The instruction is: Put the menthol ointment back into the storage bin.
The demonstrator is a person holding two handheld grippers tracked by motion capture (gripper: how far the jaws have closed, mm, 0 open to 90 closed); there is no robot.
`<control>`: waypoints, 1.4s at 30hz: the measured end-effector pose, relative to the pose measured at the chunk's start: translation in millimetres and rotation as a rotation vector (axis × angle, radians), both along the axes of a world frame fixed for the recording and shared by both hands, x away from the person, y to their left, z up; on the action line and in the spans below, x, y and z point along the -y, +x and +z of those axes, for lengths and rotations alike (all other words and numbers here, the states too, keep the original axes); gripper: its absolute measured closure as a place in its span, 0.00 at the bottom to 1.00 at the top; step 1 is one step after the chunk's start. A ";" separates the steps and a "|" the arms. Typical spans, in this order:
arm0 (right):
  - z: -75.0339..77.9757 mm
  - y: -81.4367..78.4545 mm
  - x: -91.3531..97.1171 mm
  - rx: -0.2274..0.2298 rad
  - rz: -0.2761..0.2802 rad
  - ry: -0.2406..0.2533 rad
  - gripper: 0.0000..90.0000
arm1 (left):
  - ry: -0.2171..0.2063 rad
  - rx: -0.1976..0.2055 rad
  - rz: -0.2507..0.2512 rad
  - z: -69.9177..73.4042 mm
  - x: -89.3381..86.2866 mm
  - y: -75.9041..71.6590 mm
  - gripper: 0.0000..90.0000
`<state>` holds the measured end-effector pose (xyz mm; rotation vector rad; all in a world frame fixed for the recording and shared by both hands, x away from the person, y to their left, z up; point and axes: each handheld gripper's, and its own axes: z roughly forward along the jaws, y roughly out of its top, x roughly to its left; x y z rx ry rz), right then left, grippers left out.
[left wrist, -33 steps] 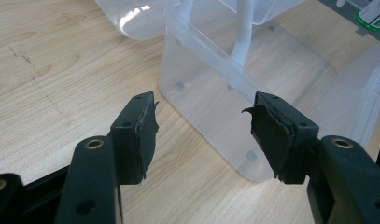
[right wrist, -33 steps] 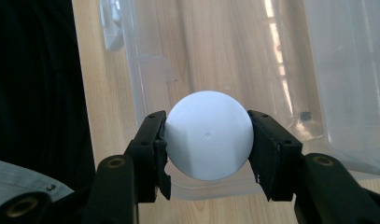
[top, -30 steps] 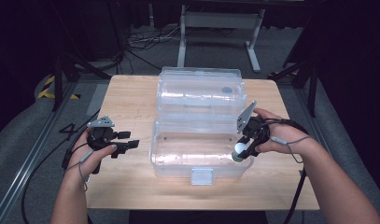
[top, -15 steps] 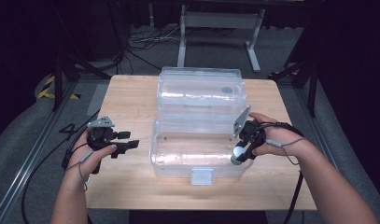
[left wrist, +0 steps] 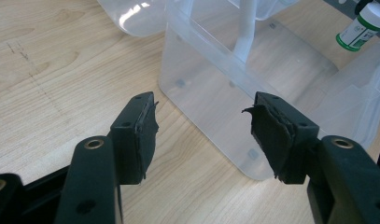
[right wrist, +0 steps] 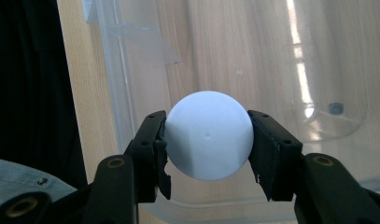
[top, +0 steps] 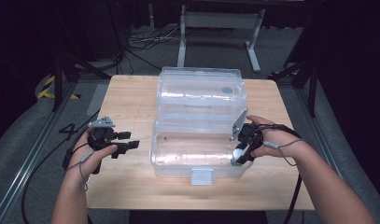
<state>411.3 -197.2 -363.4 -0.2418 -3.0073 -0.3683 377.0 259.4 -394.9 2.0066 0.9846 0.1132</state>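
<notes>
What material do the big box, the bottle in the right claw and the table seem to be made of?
Box: clear glossy plastic; the table shows through it.
Bottle: white matte plastic, probably; smooth round bottom, green label band.
Table: light wood or wood-look laminate; grain lines visible.

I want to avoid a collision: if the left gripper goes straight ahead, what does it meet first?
Probably the near wall of the clear plastic box; the left gripper is open and points right at it.

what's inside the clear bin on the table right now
The bin looks empty: the wood shows through its floor. The right gripper holds a white bottle with a green band over its right end. The bin's right-hand corner behind that gripper is covered.
</notes>
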 end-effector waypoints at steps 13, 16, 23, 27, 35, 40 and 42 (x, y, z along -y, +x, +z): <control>-8.2 2.4 -1.4 -0.006 0.010 -0.018 0.56 | 0.000 -0.005 0.001 -0.9 -0.5 0.2 0.46; -9.9 2.1 -2.4 -0.014 0.000 -0.026 0.56 | 0.000 -0.005 0.001 -1.2 -0.7 0.4 0.46; -15.0 2.9 -4.4 -0.019 0.015 -0.043 0.56 | 0.001 -0.006 0.000 -1.8 -1.1 0.7 0.46; -17.4 3.3 -5.1 -0.026 0.021 -0.045 0.56 | 0.001 -0.009 -0.002 -2.0 -1.0 0.7 0.46; -21.8 3.1 -8.2 -0.033 0.027 -0.064 0.56 | 0.001 -0.011 -0.003 -2.7 -1.4 1.1 0.46; -25.0 3.3 -10.1 -0.039 0.028 -0.083 0.56 | 0.000 -0.011 -0.003 -3.3 -1.5 1.4 0.45; -26.0 4.0 -10.8 -0.040 0.036 -0.087 0.56 | -0.002 -0.012 -0.002 -3.3 -1.6 1.4 0.45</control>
